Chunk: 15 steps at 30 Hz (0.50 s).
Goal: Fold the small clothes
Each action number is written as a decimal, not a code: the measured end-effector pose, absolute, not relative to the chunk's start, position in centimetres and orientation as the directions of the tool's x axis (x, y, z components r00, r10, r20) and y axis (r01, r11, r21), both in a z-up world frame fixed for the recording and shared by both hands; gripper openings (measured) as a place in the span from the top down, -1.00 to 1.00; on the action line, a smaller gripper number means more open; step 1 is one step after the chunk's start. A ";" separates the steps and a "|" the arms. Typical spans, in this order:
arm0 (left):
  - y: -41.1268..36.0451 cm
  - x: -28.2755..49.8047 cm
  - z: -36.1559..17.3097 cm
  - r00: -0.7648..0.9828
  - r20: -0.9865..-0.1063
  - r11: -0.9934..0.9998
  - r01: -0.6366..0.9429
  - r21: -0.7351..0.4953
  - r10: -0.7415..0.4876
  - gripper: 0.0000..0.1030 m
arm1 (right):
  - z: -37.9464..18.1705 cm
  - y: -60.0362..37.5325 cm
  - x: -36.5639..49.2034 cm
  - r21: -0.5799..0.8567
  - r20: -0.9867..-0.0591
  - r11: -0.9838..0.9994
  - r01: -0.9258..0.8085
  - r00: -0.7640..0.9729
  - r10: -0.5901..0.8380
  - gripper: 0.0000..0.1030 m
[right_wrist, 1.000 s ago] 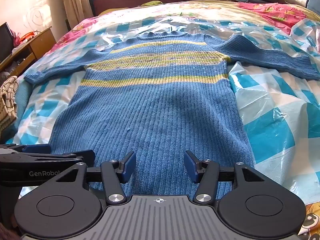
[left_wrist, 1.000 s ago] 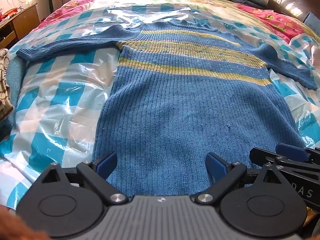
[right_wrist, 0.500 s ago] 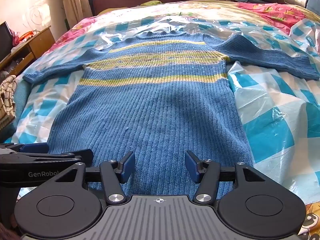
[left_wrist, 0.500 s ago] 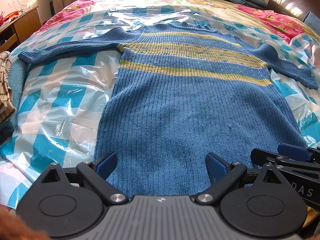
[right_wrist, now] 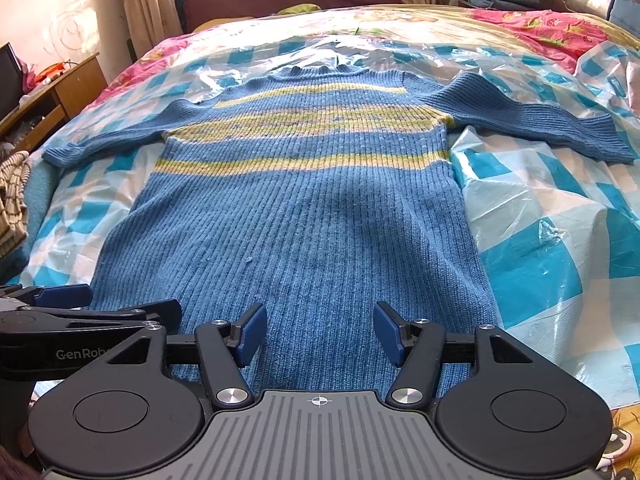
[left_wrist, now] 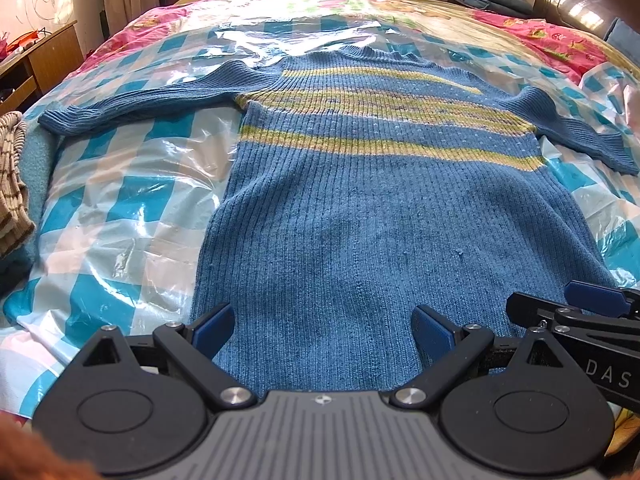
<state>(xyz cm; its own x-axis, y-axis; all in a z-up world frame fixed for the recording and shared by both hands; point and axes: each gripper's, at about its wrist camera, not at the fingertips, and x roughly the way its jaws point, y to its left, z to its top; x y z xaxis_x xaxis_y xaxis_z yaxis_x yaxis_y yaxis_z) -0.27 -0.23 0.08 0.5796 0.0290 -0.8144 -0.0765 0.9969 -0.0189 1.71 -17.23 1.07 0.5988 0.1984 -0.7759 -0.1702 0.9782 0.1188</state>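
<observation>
Lying flat across the middle of both frames, the blue sweater (left_wrist: 360,216) has its hem at the bottom edge next to the grippers, its collar toward the top, and both sleeves spread out to the sides over the checked plastic sheet (left_wrist: 120,200).

The one real change over the last second is at the right gripper (right_wrist: 319,334): its blue pads stand farther apart than they did a moment ago, and the jaws are opening now, with only the hem region of the knit lying under the gap and nothing pinched. The left gripper (left_wrist: 322,332) is wide as well, its pads clear of the fabric, and it looks the same as a second earlier. The sweater has not shifted either. I read this as the spreading being finished and the cloth let go: no fold has been made yet, and the next step is probably to take a sleeve or a side edge.

Counted: one sweater, with two sleeves, the left-of-frame sleeve (left_wrist: 132,100) and the right-of-frame sleeve (right_wrist: 532,116). Three yellow stripes (right_wrist: 308,162) cross the chest. Two grippers, each showing two blue pads. One plastic sheet, on one bed with a pink floral cover (left_wrist: 560,36). One striped brown-and-cream cloth (left_wrist: 12,184) at the left edge, and one wooden desk (right_wrist: 68,88) in the upper left.
</observation>
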 end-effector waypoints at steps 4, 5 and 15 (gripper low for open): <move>-0.3 -0.2 0.1 0.580 -0.814 0.997 -0.076 -0.016 0.031 -0.93 | 1.2 -17.3 1.7 0.108 -0.773 0.980 -0.165 0.606 0.187 -0.20; -0.3 -0.2 0.0 0.581 -0.814 0.997 -0.075 -0.015 0.032 -0.93 | 1.2 -17.3 1.7 0.105 -0.774 0.981 -0.164 0.606 0.184 -0.21; -0.8 0.5 0.6 0.591 -0.806 0.997 -0.079 -0.004 0.043 -0.93 | 1.9 -17.0 2.3 0.067 -0.768 0.986 -0.153 0.623 0.149 -0.26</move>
